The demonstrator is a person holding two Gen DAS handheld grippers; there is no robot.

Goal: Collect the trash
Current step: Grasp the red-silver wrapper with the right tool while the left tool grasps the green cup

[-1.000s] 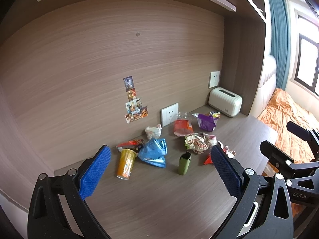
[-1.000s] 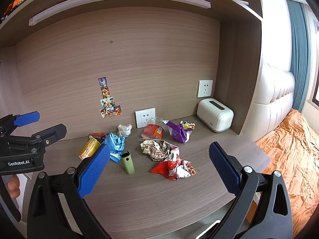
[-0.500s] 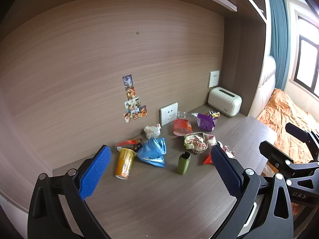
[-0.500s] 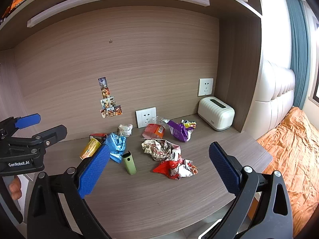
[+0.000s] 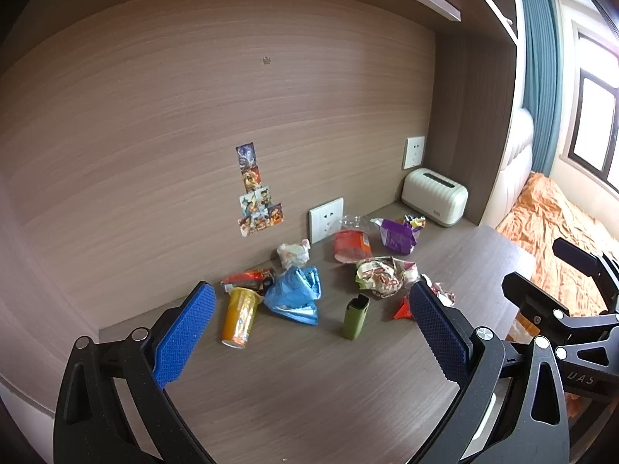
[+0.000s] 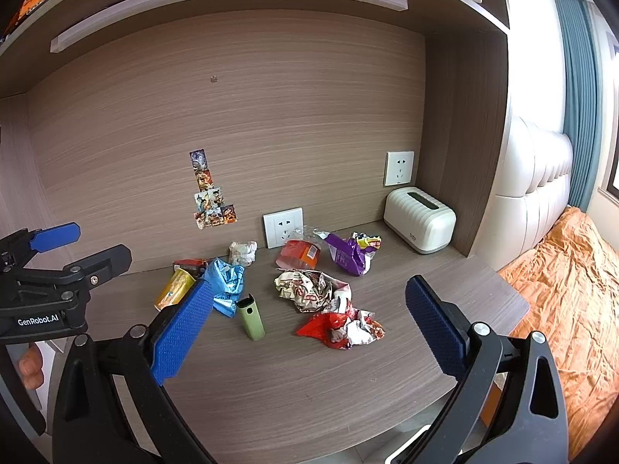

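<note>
Trash lies on a wooden desk point(image 5: 309, 394): a yellow cup point(image 5: 239, 321) on its side, a blue wrapper point(image 5: 296, 295), a green lighter-like case point(image 5: 355, 317), a crumpled white-red wrapper point(image 5: 383, 274), a red-white wrapper point(image 6: 340, 326), an orange packet point(image 5: 350, 245), a purple bag point(image 5: 396, 234) and a white paper ball point(image 5: 292, 253). My left gripper point(image 5: 309, 328) is open and empty, above the desk's near part. My right gripper point(image 6: 309, 321) is open and empty, short of the red-white wrapper. Each gripper shows in the other's view: the right gripper point(image 5: 572, 297), the left gripper point(image 6: 58, 263).
A white ribbed box point(image 6: 419, 224) stands at the desk's back right corner. Two wall sockets point(image 6: 282, 226) and stickers point(image 6: 209, 193) are on the back panel. A shelf with a light bar point(image 6: 232, 4) hangs overhead. A bed with orange bedding point(image 6: 572, 290) lies to the right.
Both grippers have drifted slightly; the view of the desk shifts a little. Both stay open and empty. The trash has not moved.
</note>
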